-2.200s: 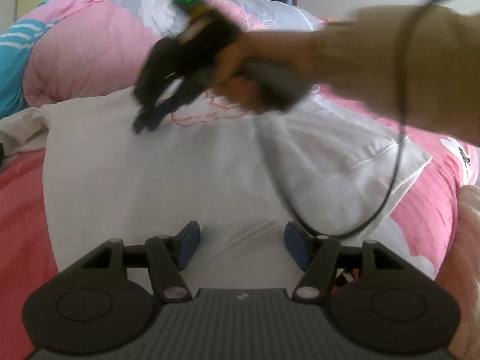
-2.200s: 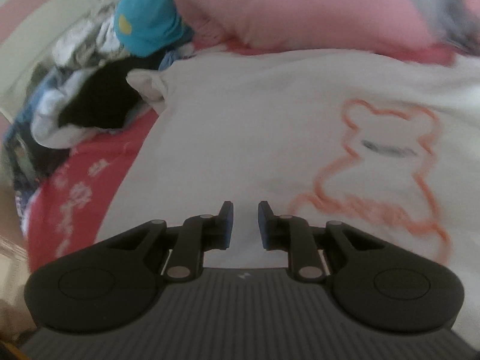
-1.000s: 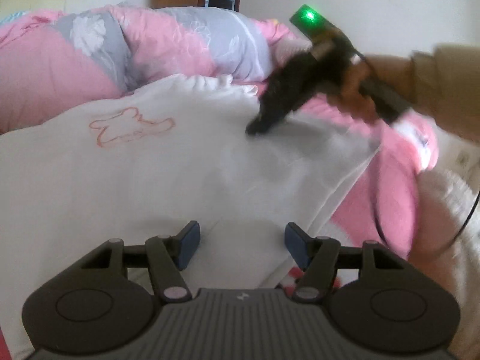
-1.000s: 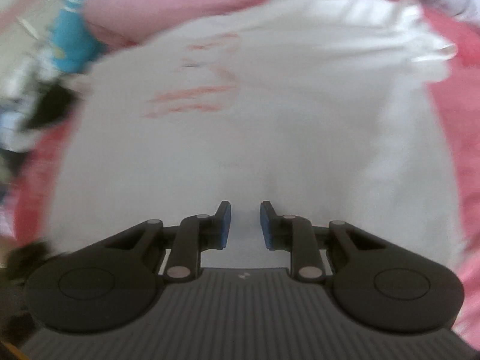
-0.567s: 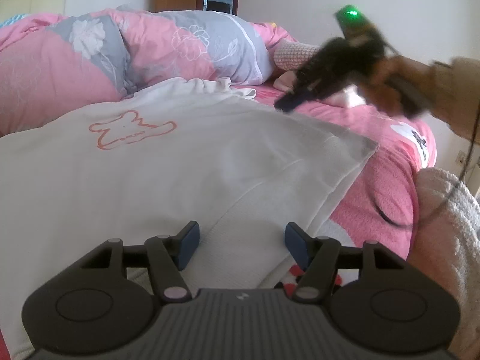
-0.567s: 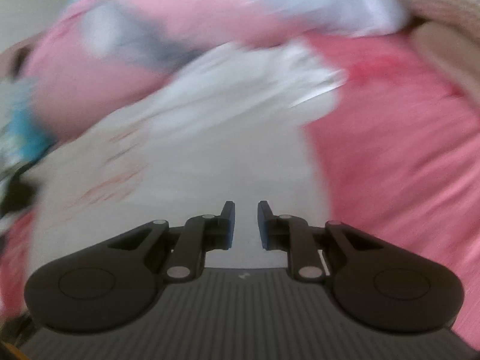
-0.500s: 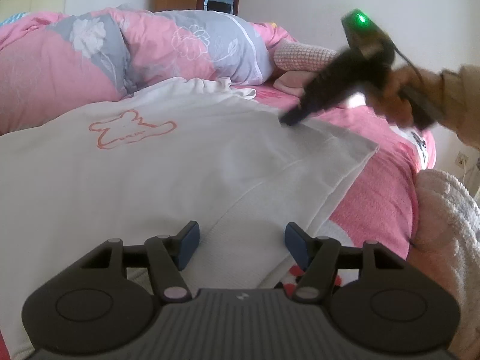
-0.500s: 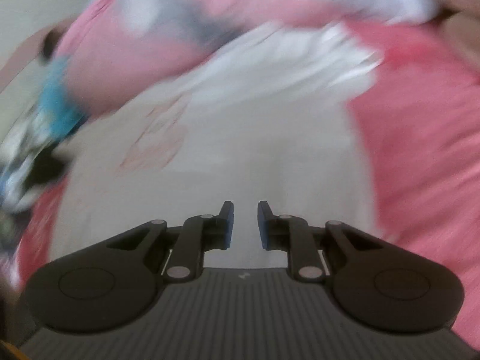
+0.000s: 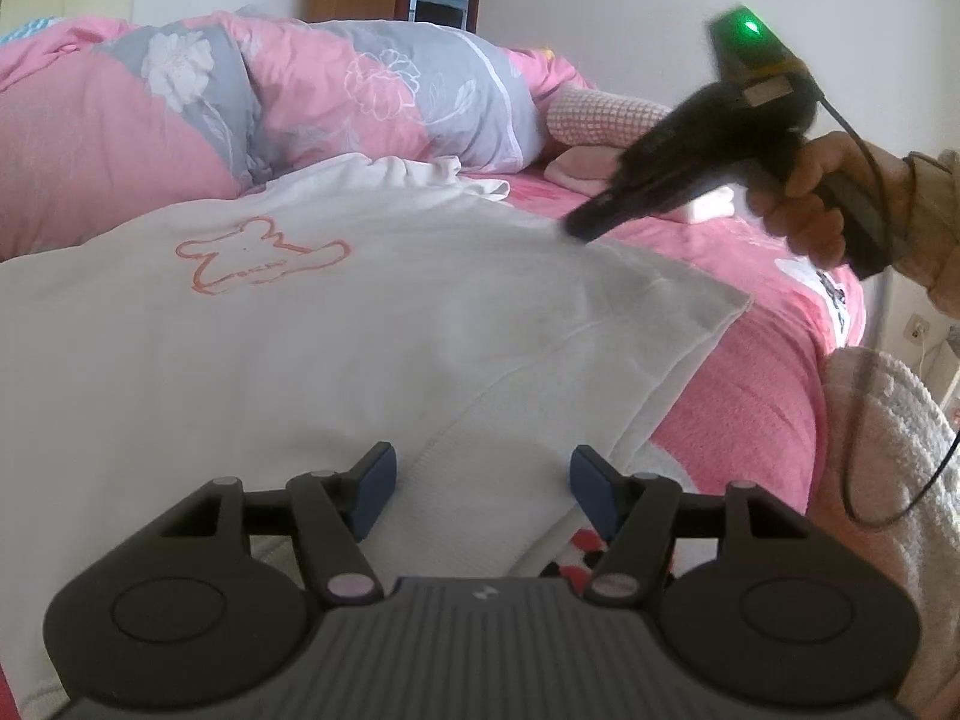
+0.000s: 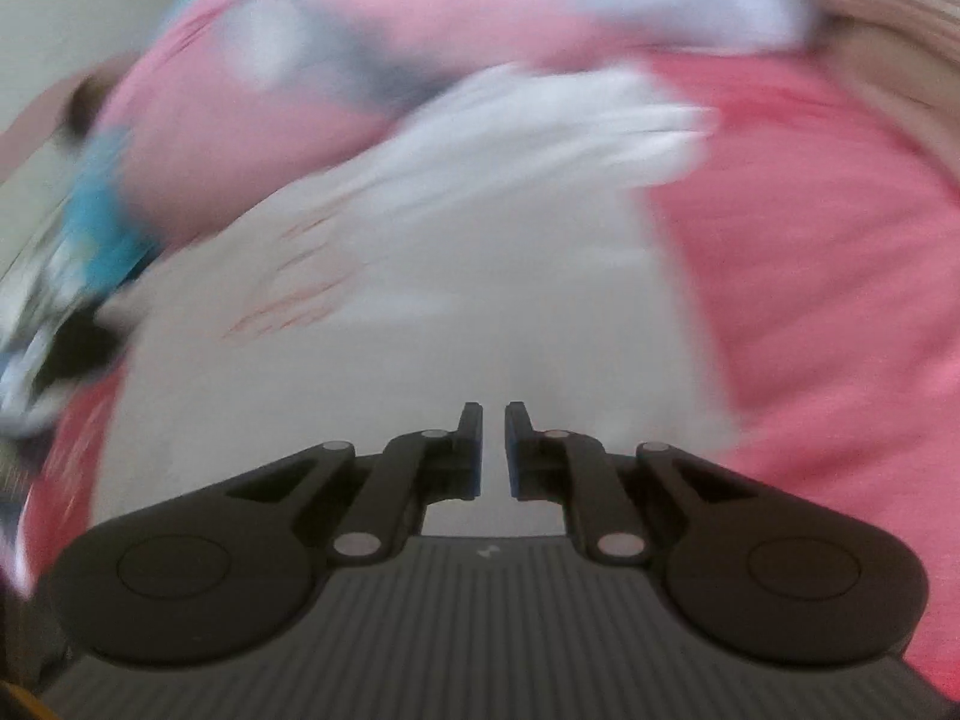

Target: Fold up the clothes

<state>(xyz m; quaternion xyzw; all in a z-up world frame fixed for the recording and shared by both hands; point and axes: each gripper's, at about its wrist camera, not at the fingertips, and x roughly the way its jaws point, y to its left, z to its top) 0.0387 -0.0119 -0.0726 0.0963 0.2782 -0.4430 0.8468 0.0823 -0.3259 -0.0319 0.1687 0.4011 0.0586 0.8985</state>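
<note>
A white shirt [image 9: 360, 330] with an orange bear outline [image 9: 258, 252] lies spread flat on the bed. My left gripper [image 9: 483, 486] hovers open over the shirt's near ribbed hem, with the fabric lying under its fingers and not pinched. A person's hand holds my right gripper [image 9: 579, 228], its tip down at the shirt's far right edge. In the blurred right wrist view the right gripper [image 10: 493, 450] has its jaws closing to a narrow slit, with nothing between them and the shirt [image 10: 420, 330] beneath.
A pink and grey floral quilt [image 9: 300, 102] is heaped behind the shirt. A pink sheet [image 9: 750, 372] shows to the right, with small folded cloths [image 9: 600, 171] at the back. A fluffy pale sleeve [image 9: 888, 450] is at the right edge. Mixed clothes [image 10: 54, 312] are piled on the left.
The right gripper has swung from above the shirt's middle to its far right edge, and its jaws have narrowed. The left gripper has kept still and open.
</note>
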